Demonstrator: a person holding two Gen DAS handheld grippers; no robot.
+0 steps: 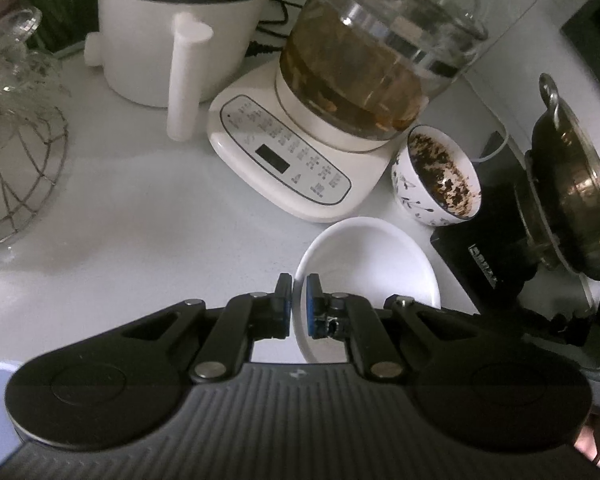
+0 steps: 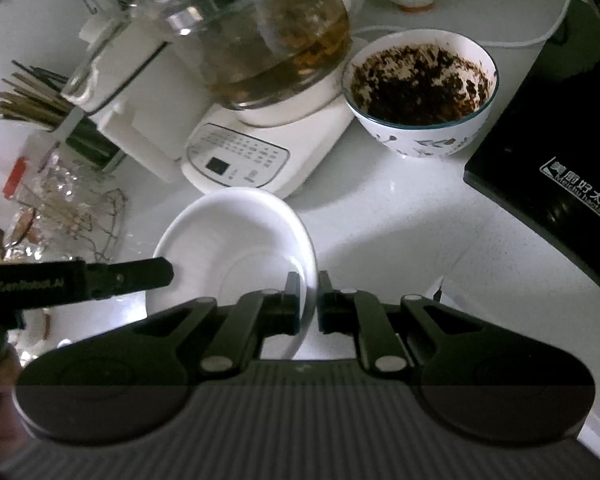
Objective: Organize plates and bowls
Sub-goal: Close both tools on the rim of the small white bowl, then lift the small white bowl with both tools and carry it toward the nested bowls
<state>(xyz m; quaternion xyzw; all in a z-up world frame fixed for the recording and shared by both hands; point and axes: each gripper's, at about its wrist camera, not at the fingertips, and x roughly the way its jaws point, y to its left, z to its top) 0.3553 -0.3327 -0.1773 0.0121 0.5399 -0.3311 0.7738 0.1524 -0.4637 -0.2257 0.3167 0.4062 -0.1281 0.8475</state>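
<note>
Both the left gripper [image 1: 299, 286] and right gripper [image 2: 309, 284] pinch the tilted white plate's [image 2: 236, 236] rim.

Glass kettle [image 1: 372, 60] on base, beside induction cooker [image 2: 552, 168].

**Open counter left of the jaws, clutter ahead and right**

Left of the left gripper [image 1: 299, 300], the counter [image 1: 140, 216] lies bare up to the wire basket [image 1: 20, 176]. Straight ahead, the kettle base [image 1: 292, 160] blocks the way. Ahead-right stands the patterned bowl [image 1: 436, 180], just beside the black cooktop [image 1: 488, 252]. The white plate [image 1: 372, 256], clamped at both jaws, fills the near middle.
</note>
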